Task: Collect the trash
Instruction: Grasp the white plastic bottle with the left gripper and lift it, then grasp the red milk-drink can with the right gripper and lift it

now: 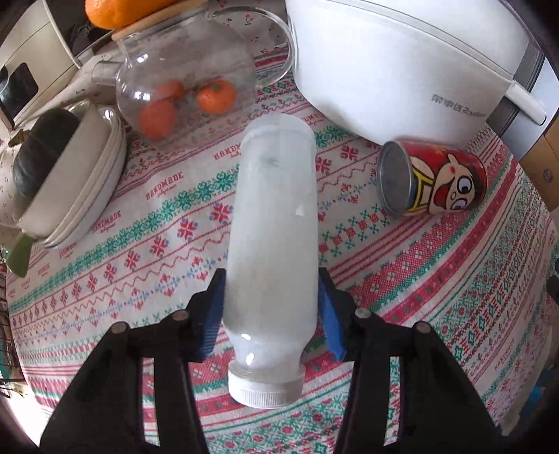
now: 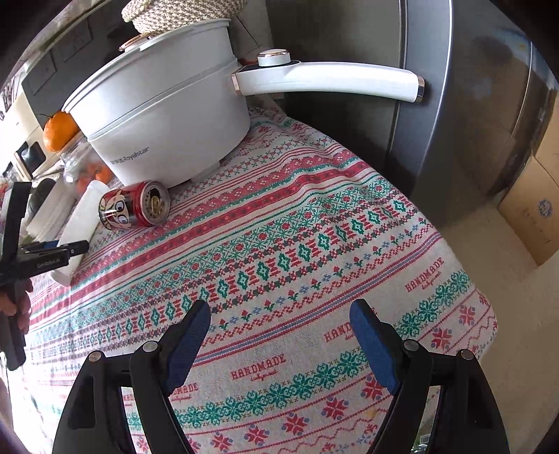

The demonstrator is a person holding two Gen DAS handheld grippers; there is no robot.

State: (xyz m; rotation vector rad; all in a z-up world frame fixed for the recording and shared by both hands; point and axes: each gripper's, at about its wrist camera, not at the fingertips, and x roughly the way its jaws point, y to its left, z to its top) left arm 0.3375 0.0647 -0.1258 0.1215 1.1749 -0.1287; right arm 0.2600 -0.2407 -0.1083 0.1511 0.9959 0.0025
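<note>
A frosted white plastic bottle (image 1: 272,223) with a white cap lies between the blue pads of my left gripper (image 1: 270,283), which is shut on its lower half, cap toward the camera. The bottle also shows in the right wrist view (image 2: 84,216) with the left gripper (image 2: 52,253) around it. A red cartoon-printed can (image 1: 433,181) lies on its side to the right of the bottle, against the white pot; it also shows in the right wrist view (image 2: 134,206). My right gripper (image 2: 279,314) is open and empty above the patterned tablecloth (image 2: 314,244).
A white electric pot (image 1: 384,56) with a long handle (image 2: 328,78) stands behind the can. A glass teapot (image 1: 185,87) with an orange (image 1: 118,10) on its lid, small oranges behind it, and stacked bowls (image 1: 70,181) stand left. A grey fridge (image 2: 471,104) and cardboard box (image 2: 534,213) are beyond the table's right edge.
</note>
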